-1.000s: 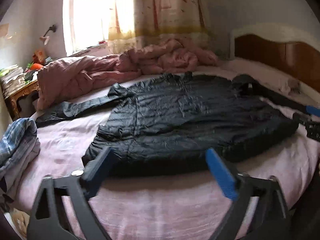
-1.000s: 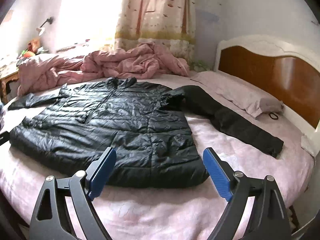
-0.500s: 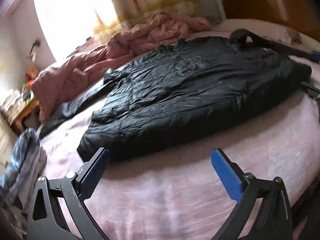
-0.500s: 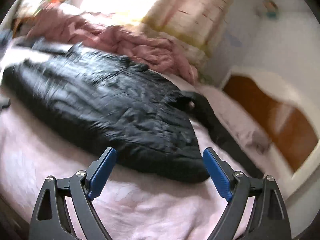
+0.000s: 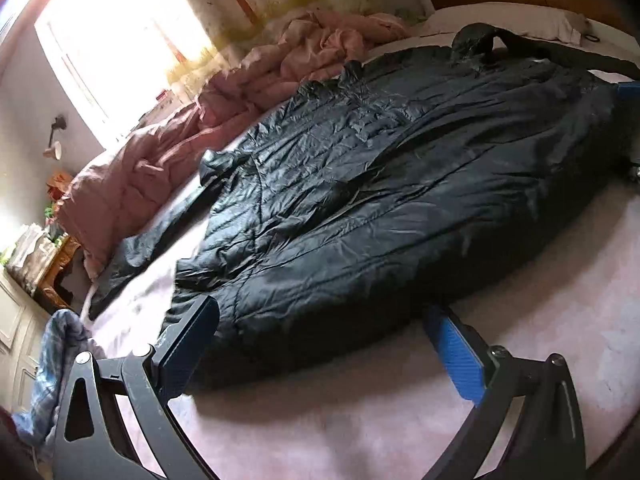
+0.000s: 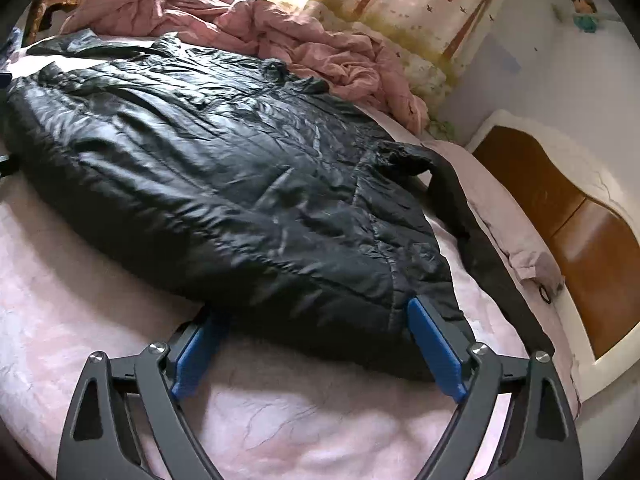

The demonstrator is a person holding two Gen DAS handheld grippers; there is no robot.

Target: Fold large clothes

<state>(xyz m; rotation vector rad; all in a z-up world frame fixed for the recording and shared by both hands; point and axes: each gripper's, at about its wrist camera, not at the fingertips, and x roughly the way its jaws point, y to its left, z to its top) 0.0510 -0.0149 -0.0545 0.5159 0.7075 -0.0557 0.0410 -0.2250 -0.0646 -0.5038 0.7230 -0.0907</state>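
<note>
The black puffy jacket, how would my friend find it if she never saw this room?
Start at the big bed with the pale pink sheet and the brown wooden headboard. The black puffy jacket lies spread flat across the middle, sleeves out to both sides. Unlike the crumpled pink blanket behind it, it is dark, shiny and quilted.

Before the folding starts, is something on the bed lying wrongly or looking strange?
Mostly no: the black jacket lies flat on the bed. Only its right sleeve trails onto the pillow, and a crumpled pink duvet crowds the collar.
</note>
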